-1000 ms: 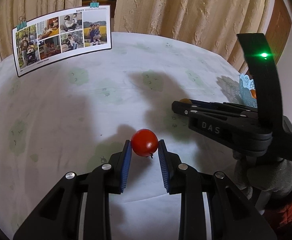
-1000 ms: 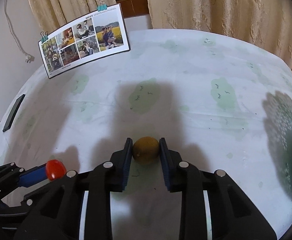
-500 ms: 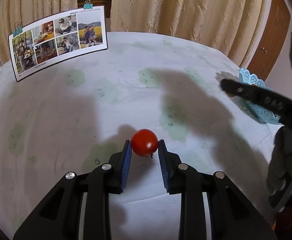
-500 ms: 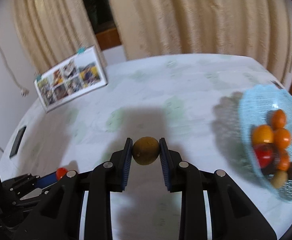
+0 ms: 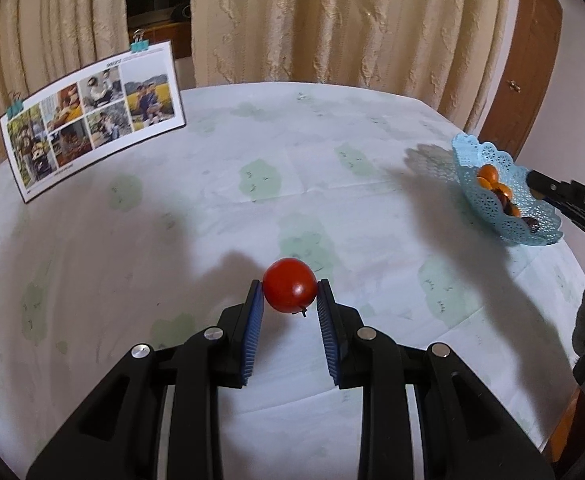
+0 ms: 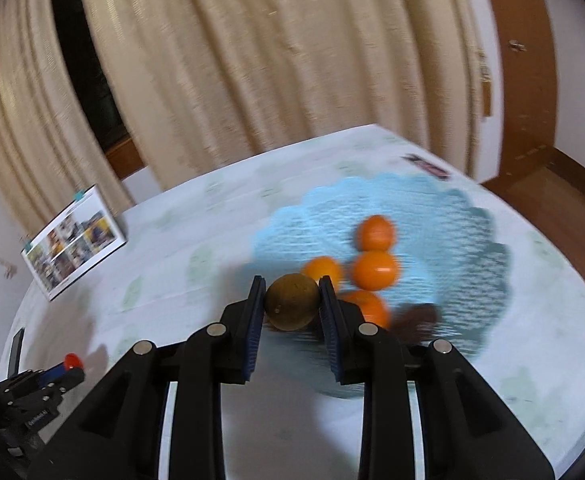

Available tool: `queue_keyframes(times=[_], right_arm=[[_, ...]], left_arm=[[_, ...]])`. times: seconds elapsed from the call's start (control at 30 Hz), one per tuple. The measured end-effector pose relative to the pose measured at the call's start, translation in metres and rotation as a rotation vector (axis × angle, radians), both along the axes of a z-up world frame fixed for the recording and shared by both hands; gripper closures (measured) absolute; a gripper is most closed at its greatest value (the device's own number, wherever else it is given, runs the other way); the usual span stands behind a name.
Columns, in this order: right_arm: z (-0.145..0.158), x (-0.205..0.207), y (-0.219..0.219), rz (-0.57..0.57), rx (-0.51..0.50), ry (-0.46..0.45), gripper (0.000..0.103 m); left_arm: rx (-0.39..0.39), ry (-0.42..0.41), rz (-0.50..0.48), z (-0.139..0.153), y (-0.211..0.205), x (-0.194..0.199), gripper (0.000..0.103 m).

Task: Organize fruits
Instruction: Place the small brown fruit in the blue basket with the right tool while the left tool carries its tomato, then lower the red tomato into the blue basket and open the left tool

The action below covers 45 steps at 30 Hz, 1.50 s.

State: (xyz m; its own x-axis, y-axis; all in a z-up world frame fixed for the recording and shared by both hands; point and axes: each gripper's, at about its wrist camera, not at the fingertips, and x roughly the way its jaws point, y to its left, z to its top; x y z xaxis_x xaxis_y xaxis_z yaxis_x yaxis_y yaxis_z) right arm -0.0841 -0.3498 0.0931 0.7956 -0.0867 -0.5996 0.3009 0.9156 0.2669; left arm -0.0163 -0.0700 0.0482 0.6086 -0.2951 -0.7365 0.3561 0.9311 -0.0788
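My left gripper (image 5: 289,294) is shut on a red tomato (image 5: 289,290) and holds it above the table near the front. My right gripper (image 6: 291,302) is shut on a brown kiwi (image 6: 291,306) and holds it over the near left part of the light blue lace basket (image 6: 464,240). The basket holds several oranges (image 6: 373,270) and a dark fruit (image 6: 416,316). In the left wrist view the basket (image 5: 492,204) sits at the table's right edge, with the right gripper's tip (image 5: 548,188) beside it. The left gripper with the tomato shows in the right wrist view (image 6: 68,362).
A photo card (image 5: 92,124) held by clips stands at the back left of the round table (image 5: 212,200) with a pale green-patterned cloth. Curtains hang behind. A dark phone-like object (image 6: 14,352) lies at the table's left edge. A wooden door (image 5: 524,60) is at the right.
My right gripper has carried the kiwi up off the table and rightward to above the basket. My left gripper has lifted slightly with the tomato still held.
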Motion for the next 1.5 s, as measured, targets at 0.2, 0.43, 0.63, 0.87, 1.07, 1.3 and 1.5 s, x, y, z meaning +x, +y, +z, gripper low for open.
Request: queue_keyframes(times=[0.2,0.43,0.63,0.87,1.07,1.3,1.5], right_arm=[[-0.008,-0.025,-0.027,-0.068,0.013,0.004,0.075],[-0.018,-0.034,-0.041,-0.078,0.078,-0.005,0.067],[-0.016,-0.053,-0.058,-0.177,0.09,-0.083,0.055],[-0.017,-0.077,-0.053,-0.369,-0.102,-0.155,0.055],[-0.016,-0.083,-0.049,-0.395,-0.15,-0.194,0.053],[-0.018,-0.084,-0.051,-0.39,-0.131,-0.196,0.05],[-0.017,-0.085,-0.049,-0.389,-0.136,-0.2,0.05]], left_arm=[[0.009,-0.011,-0.038,0.007,-0.02,0.0,0.075],[0.018,-0.029,-0.083,0.019,-0.047,-0.003,0.075],[0.011,-0.054,-0.136,0.032,-0.075,-0.004,0.075],[-0.001,-0.081,-0.217,0.043,-0.123,-0.001,0.075],[-0.008,-0.103,-0.274,0.051,-0.162,0.009,0.075],[-0.004,-0.099,-0.311,0.048,-0.2,0.026,0.075],[-0.006,-0.076,-0.333,0.041,-0.223,0.039,0.075]])
